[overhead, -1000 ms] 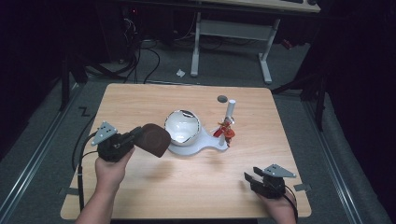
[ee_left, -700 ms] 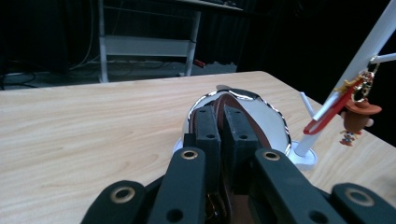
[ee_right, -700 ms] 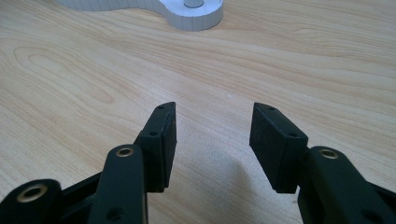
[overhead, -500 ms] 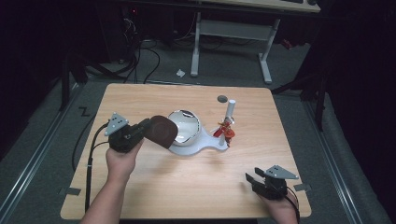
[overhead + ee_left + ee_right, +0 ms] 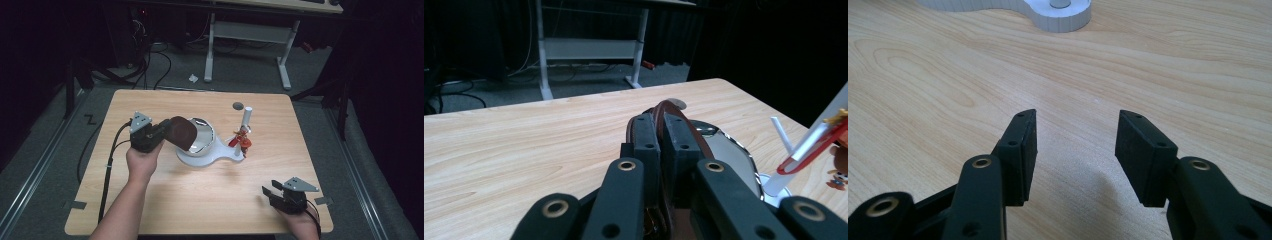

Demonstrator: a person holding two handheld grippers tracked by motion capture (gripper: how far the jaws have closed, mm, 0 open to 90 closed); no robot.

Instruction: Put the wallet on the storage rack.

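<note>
My left gripper [image 5: 167, 134] is shut on the edge of a round brown dish [image 5: 182, 132], held on edge over the left side of the table. The dish overlaps the left rim of a shiny metal bowl [image 5: 204, 136] on a white base [image 5: 212, 159]. In the left gripper view the brown rim [image 5: 674, 107] runs between the closed jaws of the left gripper [image 5: 663, 130], with the shiny bowl [image 5: 731, 155] just beyond. A white post [image 5: 246, 117] with a red clip [image 5: 241, 141] stands on the base's right end. My right gripper [image 5: 268, 192] rests open and holds nothing near the front right corner.
A small grey disc [image 5: 238, 106] lies on the table behind the post. The right gripper view has bare wood between the open jaws of the right gripper [image 5: 1075, 135] and the white base [image 5: 1053, 17] farther off. Desk legs and cables lie on the floor beyond the table.
My left gripper has carried the brown dish to the right, up against the shiny bowl. The right gripper has stayed where it was.
</note>
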